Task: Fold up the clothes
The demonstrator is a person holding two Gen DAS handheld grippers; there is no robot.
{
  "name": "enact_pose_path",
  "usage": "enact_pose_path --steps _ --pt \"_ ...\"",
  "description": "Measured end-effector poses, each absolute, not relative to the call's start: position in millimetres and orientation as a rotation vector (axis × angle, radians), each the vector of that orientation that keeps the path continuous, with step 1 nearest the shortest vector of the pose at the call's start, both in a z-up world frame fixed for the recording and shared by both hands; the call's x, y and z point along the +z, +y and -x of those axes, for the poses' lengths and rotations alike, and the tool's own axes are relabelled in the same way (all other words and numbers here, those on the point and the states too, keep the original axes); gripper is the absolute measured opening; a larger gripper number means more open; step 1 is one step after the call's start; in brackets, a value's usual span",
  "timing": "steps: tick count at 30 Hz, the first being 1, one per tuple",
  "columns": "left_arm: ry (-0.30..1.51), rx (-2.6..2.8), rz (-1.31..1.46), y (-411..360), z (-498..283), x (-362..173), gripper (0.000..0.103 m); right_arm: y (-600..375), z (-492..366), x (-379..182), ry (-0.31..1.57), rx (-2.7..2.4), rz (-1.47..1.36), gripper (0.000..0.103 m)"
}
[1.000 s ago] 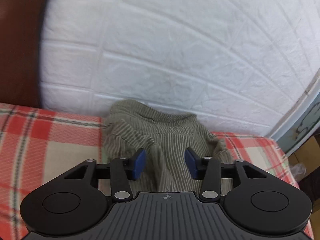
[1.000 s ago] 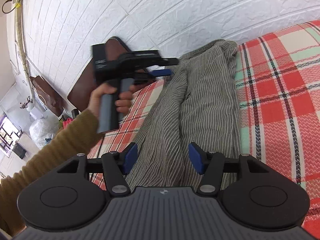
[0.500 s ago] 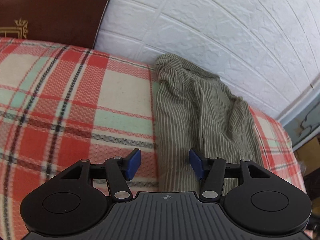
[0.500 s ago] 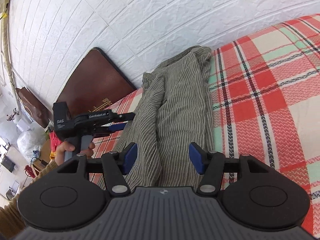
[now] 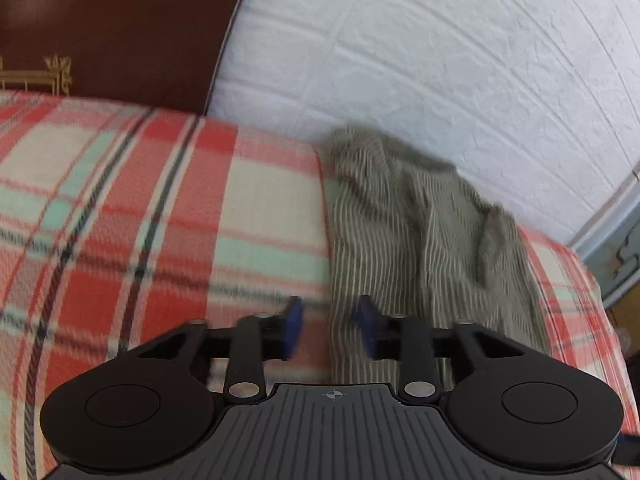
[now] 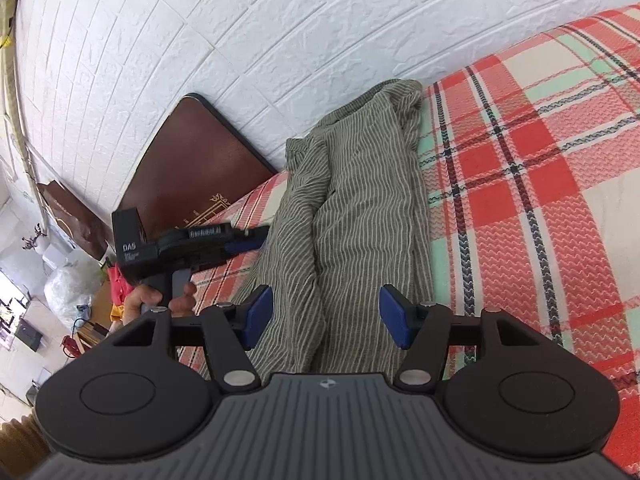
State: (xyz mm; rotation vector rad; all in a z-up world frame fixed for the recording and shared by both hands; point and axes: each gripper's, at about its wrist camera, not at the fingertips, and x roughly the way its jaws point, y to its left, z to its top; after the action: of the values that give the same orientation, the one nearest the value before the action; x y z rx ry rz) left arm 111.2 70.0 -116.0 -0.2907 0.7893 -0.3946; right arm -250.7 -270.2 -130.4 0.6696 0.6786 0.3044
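Left wrist view is smeared, so judge the edge with care: your left gripper (image 5: 329, 328) has its jaws parted with nothing between the pads, hanging over the left long edge of the striped garment (image 5: 420, 240), one blue pad above the plaid blanket (image 5: 160, 220) and the other above the cloth. If you close from there you could pinch the blanket along with the garment, or take only one layer of it, and a lift would then drag the bedding or pull the bundle apart rather than fold it.

In the right wrist view your right gripper (image 6: 326, 316) is also parted and empty, straddling the near end of the garment. The garment lies lengthwise on the bed, running from beneath those jaws up to the white brick-pattern wall (image 6: 240, 40), its far end bunched against it. That far end is likely to stay rumpled if you lift only the near part.

The cloth looks thin, soft and limp, olive-grey with fine wavy pale stripes, gathered into long ridges with a deep crease down the middle. It should sag and slide easily. The blanket is a coarse woven plaid in red, cream and mint. A dark brown glossy headboard (image 6: 192, 160) with gilt ornament stands against the wall.
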Motion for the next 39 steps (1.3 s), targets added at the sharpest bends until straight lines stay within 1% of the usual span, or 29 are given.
enact_pose_path --steps 2,8,10,11,12,15,20,21,22,23,24,25,26,28,31,34,35,37,38,39 --pt "0.749 -0.373 0.321 65 -125 -110 0.071 -270 251 -131 0.679 0.302 -0.672 0.064" --pt "0.747 -0.341 0.333 39 -171 -115 0.071 -274 249 -133 0.691 0.288 -0.677 0.065" --pt "0.756 -0.325 0.345 36 -178 -122 0.061 -276 246 -134 0.697 0.282 -0.683 0.065" --pt "0.765 -0.329 0.355 34 -181 -126 0.01 -277 245 -135 0.7 0.28 -0.686 0.065" --pt "0.78 -0.36 0.372 35 -182 -127 0.0 -278 244 -136 0.703 0.277 -0.688 0.065" --pt "0.703 -0.363 0.408 49 -170 -122 0.0 -279 241 -138 0.706 0.276 -0.693 0.065" --pt "0.759 -0.324 0.381 64 -179 -135 0.0 -278 236 -142 0.711 0.284 -0.706 0.066" --pt "0.749 -0.328 0.391 64 -178 -134 0.025 -277 236 -142 0.709 0.288 -0.706 0.066" --pt "0.739 -0.332 0.4 63 -177 -134 0.026 -277 237 -141 0.707 0.29 -0.707 0.066" --pt "0.731 -0.337 0.411 63 -176 -133 0.037 -277 237 -140 0.707 0.289 -0.707 0.066" --pt "0.73 -0.342 0.432 64 -175 -132 0.054 -278 238 -139 0.708 0.285 -0.706 0.066" --pt "0.731 -0.346 0.451 65 -173 -131 0.059 -278 239 -138 0.709 0.281 -0.703 0.066" --pt "0.732 -0.353 0.467 67 -170 -129 0.061 -279 240 -136 0.707 0.278 -0.7 0.066" --pt "0.742 -0.386 0.466 72 -160 -130 0.061 -281 244 -133 0.697 0.274 -0.697 0.066" --pt "0.77 -0.407 0.431 77 -142 -135 0.058 -283 246 -133 0.689 0.277 -0.71 0.068" --pt "0.786 -0.421 0.455 79 -132 -138 0.057 -280 244 -135 0.694 0.289 -0.737 0.068" --pt "0.796 -0.437 0.454 77 -131 -138 0.054 -278 244 -135 0.696 0.292 -0.742 0.068" --pt "0.817 -0.469 0.453 73 -130 -138 0.005 -273 245 -134 0.697 0.3 -0.735 0.068" --pt "0.822 -0.482 0.449 71 -128 -138 0.0 -271 246 -133 0.696 0.302 -0.729 0.068" --pt "0.805 -0.486 0.434 71 -125 -134 0.0 -270 247 -132 0.694 0.301 -0.723 0.068"
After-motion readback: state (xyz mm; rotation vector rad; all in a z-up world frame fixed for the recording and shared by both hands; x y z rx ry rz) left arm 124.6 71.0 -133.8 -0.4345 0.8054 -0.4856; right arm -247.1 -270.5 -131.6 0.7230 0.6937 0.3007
